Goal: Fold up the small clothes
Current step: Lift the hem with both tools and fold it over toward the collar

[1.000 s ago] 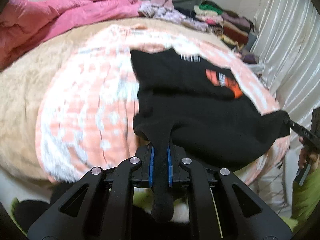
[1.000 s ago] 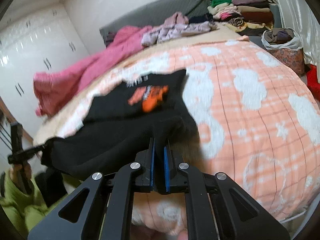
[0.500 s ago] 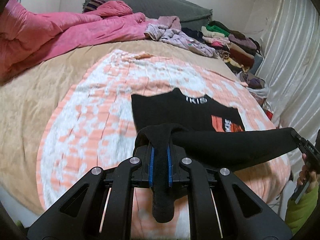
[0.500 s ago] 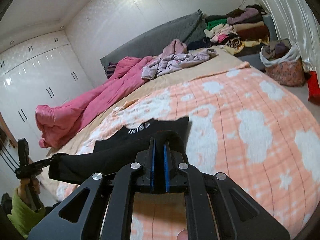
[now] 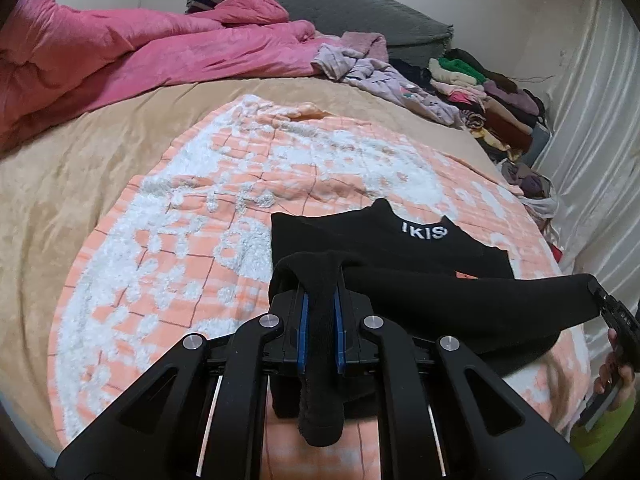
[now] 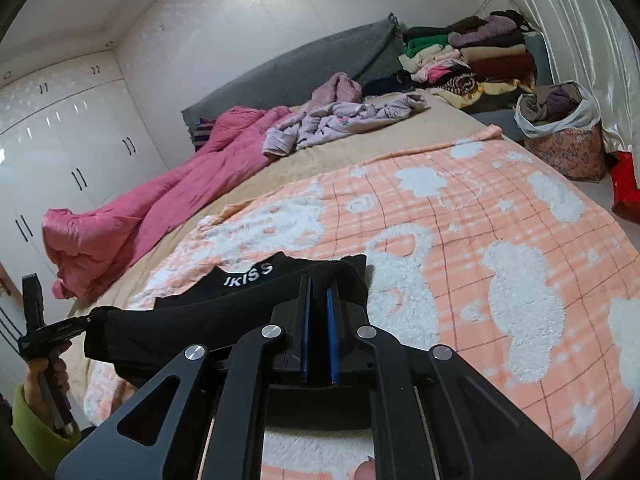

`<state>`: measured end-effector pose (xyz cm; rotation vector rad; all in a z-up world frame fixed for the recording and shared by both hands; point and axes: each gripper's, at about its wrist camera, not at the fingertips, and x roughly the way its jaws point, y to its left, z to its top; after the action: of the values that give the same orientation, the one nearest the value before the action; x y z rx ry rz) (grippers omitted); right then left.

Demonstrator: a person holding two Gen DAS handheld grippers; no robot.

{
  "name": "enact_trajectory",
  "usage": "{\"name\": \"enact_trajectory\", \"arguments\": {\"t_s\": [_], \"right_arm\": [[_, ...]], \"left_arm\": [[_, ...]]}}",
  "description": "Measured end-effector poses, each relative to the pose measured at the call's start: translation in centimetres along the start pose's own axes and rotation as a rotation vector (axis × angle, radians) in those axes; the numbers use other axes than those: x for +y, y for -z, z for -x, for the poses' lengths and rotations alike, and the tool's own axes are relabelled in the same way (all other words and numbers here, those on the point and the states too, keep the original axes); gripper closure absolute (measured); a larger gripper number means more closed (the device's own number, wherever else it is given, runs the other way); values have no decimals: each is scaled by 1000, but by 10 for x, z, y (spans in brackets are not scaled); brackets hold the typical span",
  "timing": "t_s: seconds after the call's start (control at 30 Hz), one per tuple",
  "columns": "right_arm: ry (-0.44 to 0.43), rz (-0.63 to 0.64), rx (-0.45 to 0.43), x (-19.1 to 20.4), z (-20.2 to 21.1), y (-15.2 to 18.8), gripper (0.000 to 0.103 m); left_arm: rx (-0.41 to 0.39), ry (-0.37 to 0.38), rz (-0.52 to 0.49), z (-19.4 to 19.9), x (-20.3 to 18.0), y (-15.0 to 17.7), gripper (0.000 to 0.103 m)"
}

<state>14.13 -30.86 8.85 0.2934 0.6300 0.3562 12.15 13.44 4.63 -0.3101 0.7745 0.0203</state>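
Observation:
A small black top with white lettering near its collar lies on the orange-and-white blanket. Its lower edge is lifted and stretched in a taut band between both grippers, over the lower half of the top. My left gripper is shut on one corner of this edge, and a tail of cloth hangs back through the jaws. My right gripper is shut on the other corner. Each wrist view shows the other gripper: the right gripper at the right edge, the left gripper at the left. The black top hides most of its orange print.
A pink duvet lies bunched across the far left of the bed. Loose lilac clothes and a stack of folded clothes sit by the grey headboard. A bag of clothes stands on the floor by the white curtain.
Both grippers have carried the top's lower edge forward over it, towards the collar. The orange print, plain a second ago, is now almost covered.

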Motion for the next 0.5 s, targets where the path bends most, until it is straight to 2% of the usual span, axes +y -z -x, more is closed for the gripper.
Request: {"name": "enact_trajectory", "arguments": {"t_s": [0.2,0.5], "right_arm": [[33,-1,33,-5,-24,3,97],[78,-3,66,-10,-47,9,95]], "left_arm": [[18,-34,-12,-22,2,5,99],[25,-58,-24,-35,7,10,96]]}}
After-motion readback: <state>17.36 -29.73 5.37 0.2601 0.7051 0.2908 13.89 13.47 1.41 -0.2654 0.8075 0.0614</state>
